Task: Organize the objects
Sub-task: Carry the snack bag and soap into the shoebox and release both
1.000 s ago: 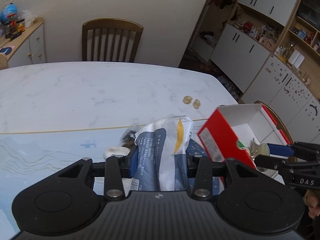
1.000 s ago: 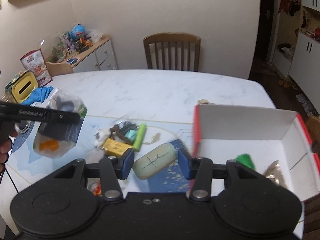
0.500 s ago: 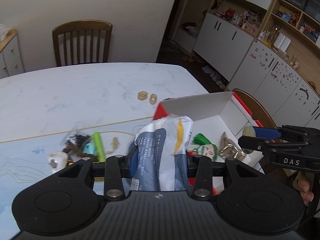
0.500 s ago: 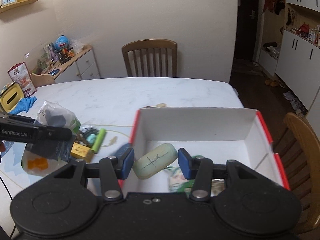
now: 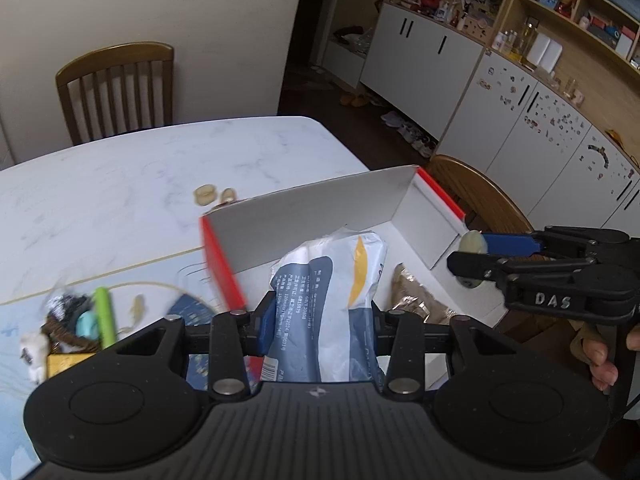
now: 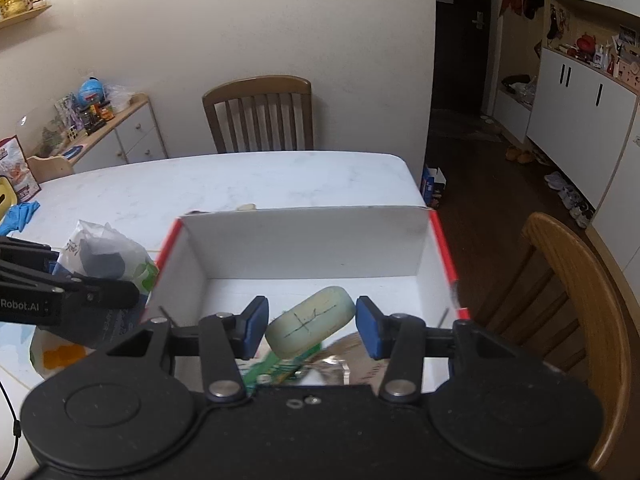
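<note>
White marble-look table (image 6: 248, 184) fills a dining room with two wooden chairs. Both grippers carry something over the open white box (image 6: 304, 248), presumably to drop it in among the few things already lying there. Left gripper (image 5: 320, 320) has its jaws partly closed on one blue-and-white bag (image 5: 328, 292); right gripper (image 6: 310, 322) has its jaws part open around one pale green case (image 6: 310, 322), apparently held. Loose clutter, including a green tube (image 5: 105, 312), waits outside the box.

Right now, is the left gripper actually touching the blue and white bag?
Touching: in the left wrist view the left gripper has both pads pressed against the sides of the blue and white bag, holding it above the open box.
</note>
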